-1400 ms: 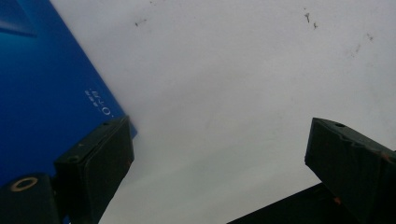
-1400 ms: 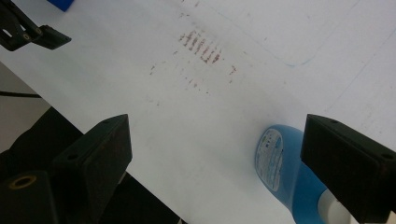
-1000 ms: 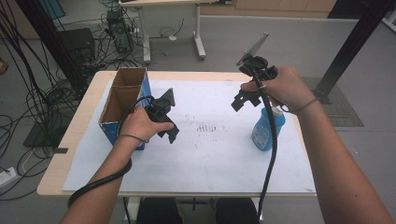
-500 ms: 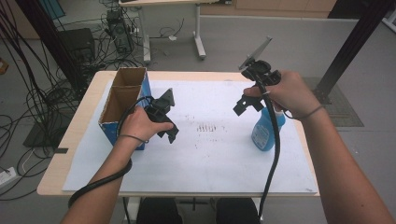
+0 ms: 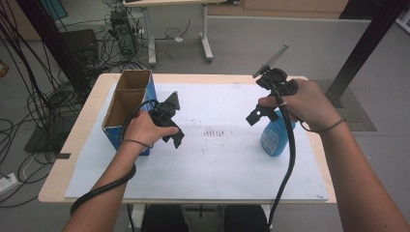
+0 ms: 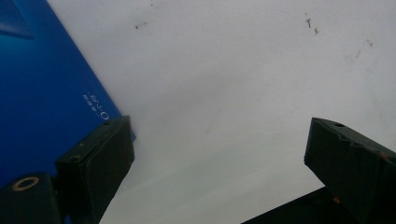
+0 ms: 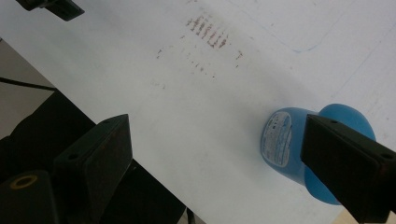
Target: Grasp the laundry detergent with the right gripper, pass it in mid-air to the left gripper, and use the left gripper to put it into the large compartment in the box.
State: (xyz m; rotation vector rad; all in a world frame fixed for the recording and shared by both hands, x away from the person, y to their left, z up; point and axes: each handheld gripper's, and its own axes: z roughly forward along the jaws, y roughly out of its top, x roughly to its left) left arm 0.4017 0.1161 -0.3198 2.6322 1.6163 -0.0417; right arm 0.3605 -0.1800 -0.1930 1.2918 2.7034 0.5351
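A blue plastic bottle (image 5: 273, 139) with a label stands upright on the white sheet (image 5: 217, 164) at the right. My right gripper (image 5: 255, 117) hovers just above and left of its top, open and holding nothing. In the right gripper view the bottle (image 7: 282, 144) lies below, partly behind the right jaw of that gripper (image 7: 217, 122). My left gripper (image 5: 176, 139) is held low over the sheet beside a cardboard box with blue sides (image 5: 126, 99). Its jaws stand wide apart in the left gripper view (image 6: 219, 128), with the box's blue wall (image 6: 42, 93) at the left.
Dark smudged marks (image 5: 217, 131) sit mid-sheet between the two grippers. The wooden table's edge (image 5: 72, 145) borders the sheet. Cables and equipment crowd the floor to the left, and a black post rises beyond the right corner.
My right gripper has sunk slightly toward the bottle. The left gripper has kept still. Neither pair of jaws has changed.
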